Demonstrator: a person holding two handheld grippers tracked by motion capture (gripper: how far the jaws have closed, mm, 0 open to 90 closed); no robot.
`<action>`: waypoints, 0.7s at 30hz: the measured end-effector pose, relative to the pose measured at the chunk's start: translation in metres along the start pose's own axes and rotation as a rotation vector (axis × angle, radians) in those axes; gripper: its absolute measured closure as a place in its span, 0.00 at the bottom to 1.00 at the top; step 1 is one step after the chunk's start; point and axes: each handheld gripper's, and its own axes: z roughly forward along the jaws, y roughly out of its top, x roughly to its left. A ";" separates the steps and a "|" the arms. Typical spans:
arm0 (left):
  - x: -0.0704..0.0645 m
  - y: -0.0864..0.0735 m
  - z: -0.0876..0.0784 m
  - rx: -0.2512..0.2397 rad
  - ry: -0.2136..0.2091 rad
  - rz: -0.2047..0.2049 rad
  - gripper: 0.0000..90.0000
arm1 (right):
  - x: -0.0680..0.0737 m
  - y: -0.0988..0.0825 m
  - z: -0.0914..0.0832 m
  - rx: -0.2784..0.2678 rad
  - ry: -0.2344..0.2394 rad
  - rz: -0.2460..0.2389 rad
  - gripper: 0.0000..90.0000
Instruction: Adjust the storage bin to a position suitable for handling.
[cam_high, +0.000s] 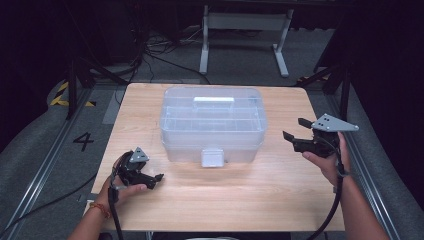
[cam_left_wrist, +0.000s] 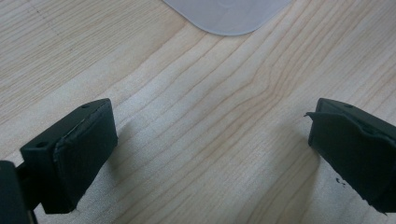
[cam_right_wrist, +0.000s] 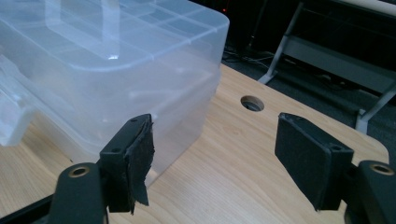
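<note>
A light wooden surface (cam_high: 210, 200) with visible grain is seen from the high view, and near its front left corner the left gripper (cam_high: 156, 178) is held in a hand (cam_high: 125, 187), low over the boards and pointed to the right. In the left gripper view its jaws are seen spread wide apart with nothing between them but bare wood; their black pads are matte and worn at the edges, and a rounded corner of pale translucent plastic (cam_left_wrist: 229, 16) is visible ahead of them at the top edge. At the middle of the surface, towards the far side, a clear plastic storage box (cam_high: 212, 122) is set with its long axis running left to right; it is rectangular with rounded corners, its lid is ribbed and carries a flat white handle (cam_high: 214, 99), and a latch tab (cam_high: 212, 157) is turned towards the person's side. To the right of the box the right gripper (cam_high: 295, 129) is held above the surface, apart from the box and pointed at its right end. In the right gripper view its jaws are seen wide open and empty, the box (cam_right_wrist: 116, 70) lying ahead and to their left, with a round hole (cam_right_wrist: 252, 103) in the wood beyond.
</note>
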 end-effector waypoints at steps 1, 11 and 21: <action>0.000 0.000 0.000 0.000 0.000 0.000 0.02 | 0.001 0.002 0.000 -0.003 0.002 -0.004 0.32; 0.000 0.000 0.000 0.000 0.000 0.000 0.02 | 0.008 0.020 0.010 -0.016 0.032 -0.026 0.32; 0.000 0.000 0.000 0.000 0.000 0.000 0.02 | 0.017 0.040 0.023 -0.027 0.056 -0.051 0.32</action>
